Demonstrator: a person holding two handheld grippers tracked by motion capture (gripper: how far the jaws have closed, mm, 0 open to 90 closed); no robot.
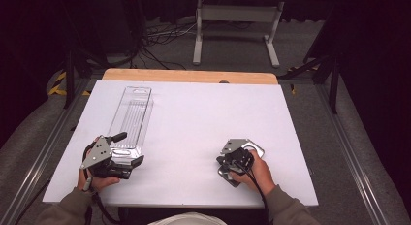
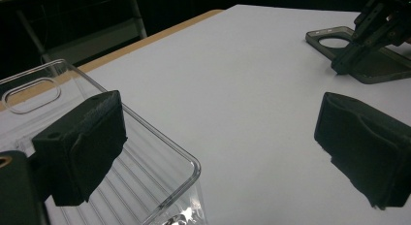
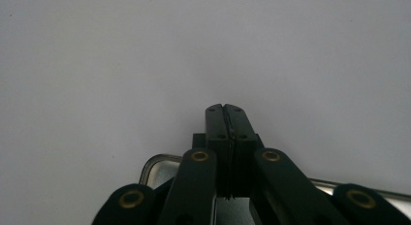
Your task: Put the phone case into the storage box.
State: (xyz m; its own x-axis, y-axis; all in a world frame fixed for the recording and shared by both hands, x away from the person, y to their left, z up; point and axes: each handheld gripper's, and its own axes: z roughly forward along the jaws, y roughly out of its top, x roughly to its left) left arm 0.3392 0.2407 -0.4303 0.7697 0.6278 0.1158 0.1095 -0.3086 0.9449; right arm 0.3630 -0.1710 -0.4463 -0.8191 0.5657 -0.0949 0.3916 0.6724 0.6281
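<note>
A long clear plastic container (image 1: 132,116) lies on the left of the white table (image 1: 203,113), running away from me. My left gripper (image 1: 127,149) stands open at its near end. In the left gripper view one pad (image 2: 80,147) hangs over the container's near corner (image 2: 145,191) and the other pad (image 2: 363,147) is over bare table. A flat grey metal plate (image 1: 253,148) with a round hole lies at the right. My right gripper (image 1: 224,162) is shut above it. Its tips (image 3: 225,111) reach past the plate's rim (image 3: 157,169), and I see nothing between them.
A wooden strip (image 1: 189,75) runs along the table's far edge. Beyond it a white metal stand (image 1: 237,21) and loose cables (image 1: 160,38) sit on the floor. Aluminium rails (image 1: 354,157) flank the table. The person's sleeves come in at the bottom edge.
</note>
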